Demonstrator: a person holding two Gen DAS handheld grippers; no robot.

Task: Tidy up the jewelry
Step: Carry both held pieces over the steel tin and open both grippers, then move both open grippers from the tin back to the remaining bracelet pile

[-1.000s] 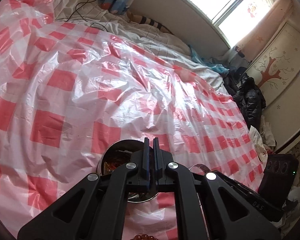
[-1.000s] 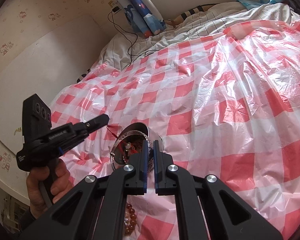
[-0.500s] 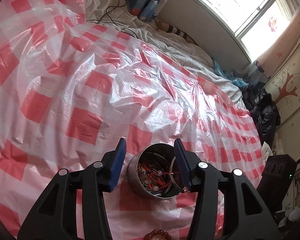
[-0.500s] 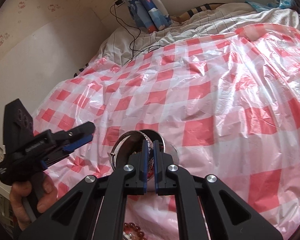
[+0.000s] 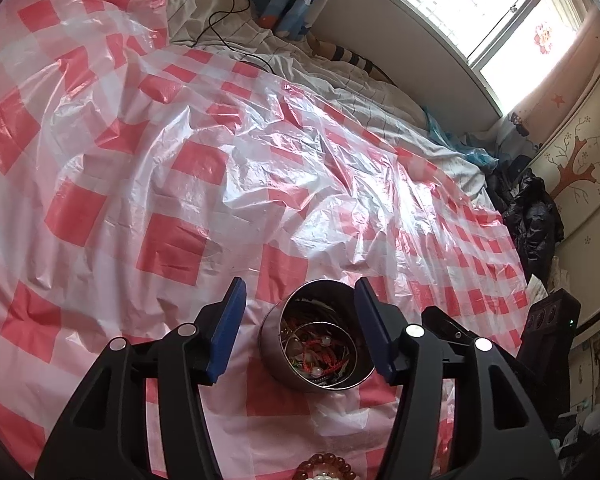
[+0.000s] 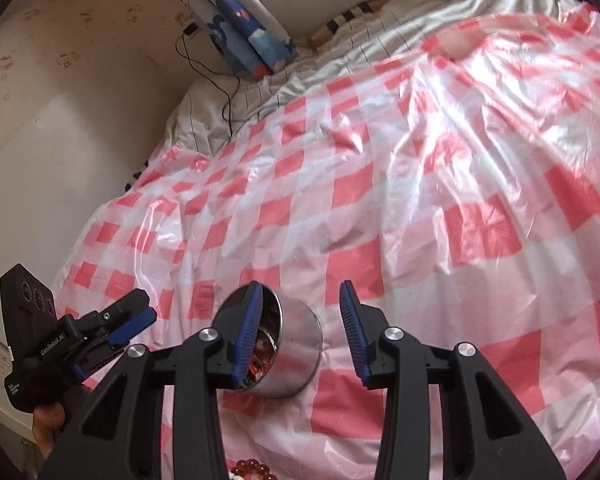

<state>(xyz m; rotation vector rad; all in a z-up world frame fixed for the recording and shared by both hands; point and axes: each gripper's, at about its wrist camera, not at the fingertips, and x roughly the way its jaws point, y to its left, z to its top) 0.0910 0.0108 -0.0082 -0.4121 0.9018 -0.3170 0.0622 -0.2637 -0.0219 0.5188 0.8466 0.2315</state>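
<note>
A round metal tin [image 5: 296, 354] holding red cords, beads and rings stands on the red-and-white checked plastic sheet [image 5: 172, 184]. My left gripper [image 5: 300, 330] is open and empty above it, one finger on each side of the tin. In the right wrist view the tin [image 6: 296, 348] lies between the fingers of my open, empty right gripper [image 6: 300, 332], its left finger over the tin's mouth. A brown bead bracelet [image 5: 326, 466] lies near the bottom edge and also shows in the right wrist view [image 6: 252, 468]. The left gripper [image 6: 120, 332] shows at the left there.
The sheet covers a bed with a grey striped quilt [image 5: 332, 80] at the far side. A black cable [image 5: 228, 12] runs over the quilt. Dark clothes [image 5: 532, 216] hang by a cupboard on the right. A wall [image 6: 60, 120] borders the bed's left side.
Both grippers were shut one second ago. The left one opened first, the right one opened in the last half second. The tin's contents now show between the left fingers.
</note>
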